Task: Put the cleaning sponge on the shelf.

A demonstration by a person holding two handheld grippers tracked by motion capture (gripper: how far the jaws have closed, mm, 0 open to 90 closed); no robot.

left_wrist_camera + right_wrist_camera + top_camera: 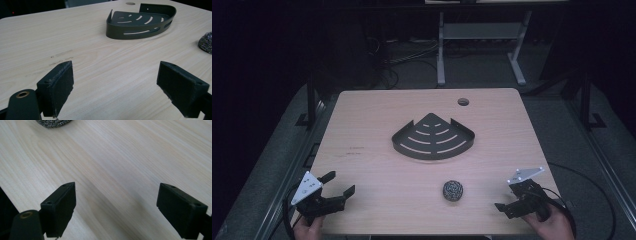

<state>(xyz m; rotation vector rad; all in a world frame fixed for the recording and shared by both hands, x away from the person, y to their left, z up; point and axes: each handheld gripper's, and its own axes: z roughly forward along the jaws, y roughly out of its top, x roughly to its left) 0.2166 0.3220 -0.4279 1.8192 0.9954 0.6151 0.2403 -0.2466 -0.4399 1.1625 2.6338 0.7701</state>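
Observation:
A black quarter-round slotted basket lies in the middle of the wooden table. A grey metal scouring ball rests nearer the front, right of centre. My left gripper is held at the front left corner, open, with nothing between its jaws. At the front right, my right gripper is open and holds nothing, a short way right of the ball. From the left gripper, the basket is far ahead and the ball is at the right edge. Beyond the right gripper, the ball shows at the top.
A round cable hole sits near the table's far edge. Beyond the table, white desk legs stand on a dark floor with cables. Bare wood lies between the grippers and around the basket.

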